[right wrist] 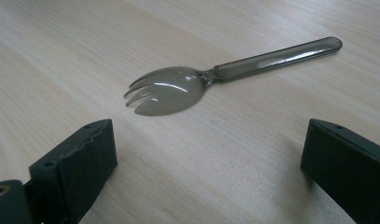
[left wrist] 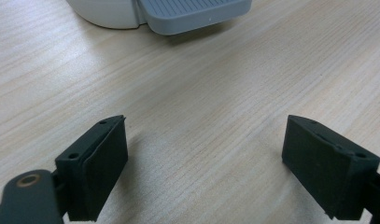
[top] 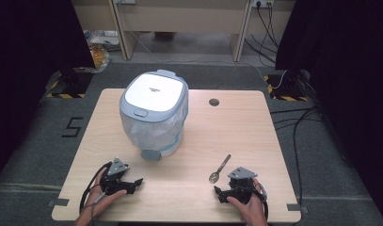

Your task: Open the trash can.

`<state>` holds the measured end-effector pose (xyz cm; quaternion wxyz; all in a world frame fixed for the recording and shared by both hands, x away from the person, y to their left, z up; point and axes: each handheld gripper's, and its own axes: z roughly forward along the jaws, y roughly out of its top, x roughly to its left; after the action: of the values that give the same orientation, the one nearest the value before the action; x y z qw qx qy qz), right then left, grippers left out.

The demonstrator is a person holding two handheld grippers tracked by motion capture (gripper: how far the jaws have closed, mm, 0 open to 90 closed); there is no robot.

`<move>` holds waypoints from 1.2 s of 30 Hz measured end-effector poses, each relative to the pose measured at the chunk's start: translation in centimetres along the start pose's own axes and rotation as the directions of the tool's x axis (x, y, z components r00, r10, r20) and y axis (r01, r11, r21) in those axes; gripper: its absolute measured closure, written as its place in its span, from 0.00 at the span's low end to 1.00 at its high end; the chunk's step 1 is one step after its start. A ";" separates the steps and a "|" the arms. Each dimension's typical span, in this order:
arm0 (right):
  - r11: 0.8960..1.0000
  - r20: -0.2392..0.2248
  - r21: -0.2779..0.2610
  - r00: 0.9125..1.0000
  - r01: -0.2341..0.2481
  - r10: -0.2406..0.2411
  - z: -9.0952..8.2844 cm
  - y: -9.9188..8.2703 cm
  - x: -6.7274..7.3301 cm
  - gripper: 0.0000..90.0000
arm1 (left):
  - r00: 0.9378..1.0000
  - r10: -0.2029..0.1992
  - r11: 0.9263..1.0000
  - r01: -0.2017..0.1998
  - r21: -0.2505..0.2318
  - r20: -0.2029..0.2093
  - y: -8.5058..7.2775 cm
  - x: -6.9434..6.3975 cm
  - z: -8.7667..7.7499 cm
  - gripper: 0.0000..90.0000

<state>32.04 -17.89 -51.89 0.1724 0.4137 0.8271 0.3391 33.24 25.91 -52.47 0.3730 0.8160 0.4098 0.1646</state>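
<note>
The left gripper (top: 138, 181) rests on the counter (top: 255, 141) just short of the pedal bin (top: 154, 113), jaws wide and empty, facing the grey foot pedal (left wrist: 192, 14). Pressed off-centre, the pedal could tip or skid the light bin instead of lifting its lid. Right of the bin lies a smoky plastic spork (right wrist: 178, 88), flat on the counter. The right gripper (top: 218, 190) sits just behind it, jaws wide with nothing between them; closing on so thin a spork may flick it away.
</note>
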 end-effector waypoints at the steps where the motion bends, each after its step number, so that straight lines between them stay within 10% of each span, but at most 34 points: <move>1: 1.000 0.000 0.000 1.000 0.000 0.000 0.0 0.0 0.0 0.04 | 1.000 0.000 1.000 0.000 0.000 0.000 0.0 0.0 0.0 0.15; 15: 1.000 0.000 0.000 1.000 0.001 -0.001 0.0 0.0 0.0 0.04 | 0.998 -0.067 0.997 0.067 -0.030 0.022 0.1 0.4 -0.1 0.17; 36: 1.000 0.001 0.002 1.000 0.002 -0.002 0.0 0.0 -0.1 0.04 | 0.994 -0.021 0.989 0.036 -0.143 0.105 4.4 -0.9 1.0 0.23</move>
<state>32.12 -17.89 -51.90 0.1727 0.4131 0.8278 0.3381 35.66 23.04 -49.83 0.4542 0.7882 0.3886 0.1461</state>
